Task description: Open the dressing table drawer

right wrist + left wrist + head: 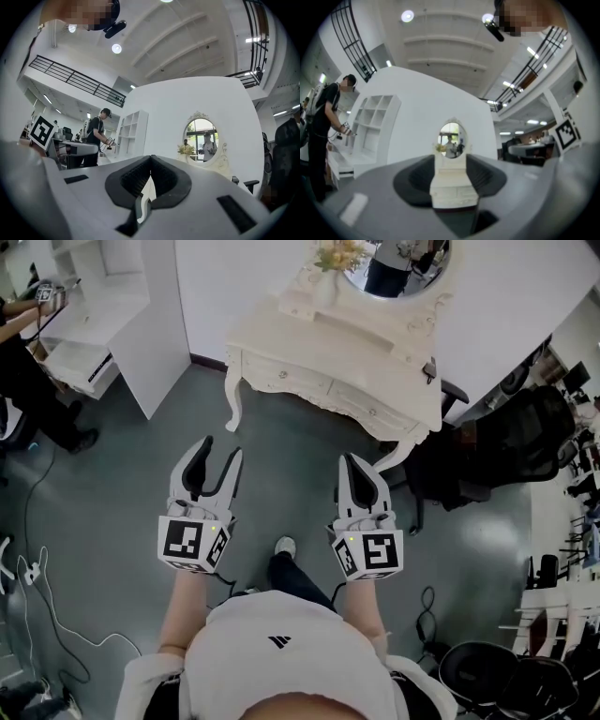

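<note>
The cream dressing table (323,348) with an oval mirror (398,263) stands against the white wall ahead. Its two front drawers (281,373) are pushed in. Both grippers hover over the grey floor, well short of it and touching nothing. My left gripper (217,457) is open, its fingers spread with nothing between them. In the left gripper view the dressing table (452,187) shows through the gap of the left gripper (451,180). My right gripper (356,463) is shut and empty. The right gripper (150,176) has its pads together, and the mirror (202,139) lies off to its right.
A white shelf unit (122,315) stands at the left with a person (28,371) beside it. A black office chair (506,446) sits right of the table. Cables (37,587) trail on the floor at left. My shoe (285,546) shows between the grippers.
</note>
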`<state>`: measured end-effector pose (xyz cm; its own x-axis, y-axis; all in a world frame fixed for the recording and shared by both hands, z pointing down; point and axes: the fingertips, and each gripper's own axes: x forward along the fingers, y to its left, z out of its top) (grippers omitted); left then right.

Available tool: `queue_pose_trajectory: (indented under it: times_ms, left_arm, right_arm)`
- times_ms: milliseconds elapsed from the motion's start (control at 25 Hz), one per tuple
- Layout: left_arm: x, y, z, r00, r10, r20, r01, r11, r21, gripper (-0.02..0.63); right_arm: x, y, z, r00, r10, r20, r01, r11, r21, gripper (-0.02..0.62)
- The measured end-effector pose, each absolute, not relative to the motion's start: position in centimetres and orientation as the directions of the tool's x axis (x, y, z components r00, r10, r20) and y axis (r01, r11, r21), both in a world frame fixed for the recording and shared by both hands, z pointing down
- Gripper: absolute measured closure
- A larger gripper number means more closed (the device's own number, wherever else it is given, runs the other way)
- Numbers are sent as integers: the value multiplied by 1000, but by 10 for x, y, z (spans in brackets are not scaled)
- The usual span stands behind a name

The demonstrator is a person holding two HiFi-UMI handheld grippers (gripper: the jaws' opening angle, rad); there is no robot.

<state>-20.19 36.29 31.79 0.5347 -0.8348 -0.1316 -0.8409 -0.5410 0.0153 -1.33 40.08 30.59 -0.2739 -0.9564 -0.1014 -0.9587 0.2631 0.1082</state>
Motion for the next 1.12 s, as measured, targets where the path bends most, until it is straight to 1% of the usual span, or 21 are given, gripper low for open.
queue_pose_trajectory:
  times_ms: [360,880,1120]
  left_arm:
    - [-167,281,302,510,-846,-157,-855,-519,18,400]
    - [-104,201,301,487,-857,-172,-867,-498,30,400]
    - [-90,174,311,484,-865,-133,-871,-491,26,400]
  right_arm:
    - [22,316,289,-299,-947,-115,-950,285,124,603]
    - [86,234,293,-312,-943,-115,-947,300,113,603]
    - [100,206,305,-322,-942,-95,-945,315,84,603]
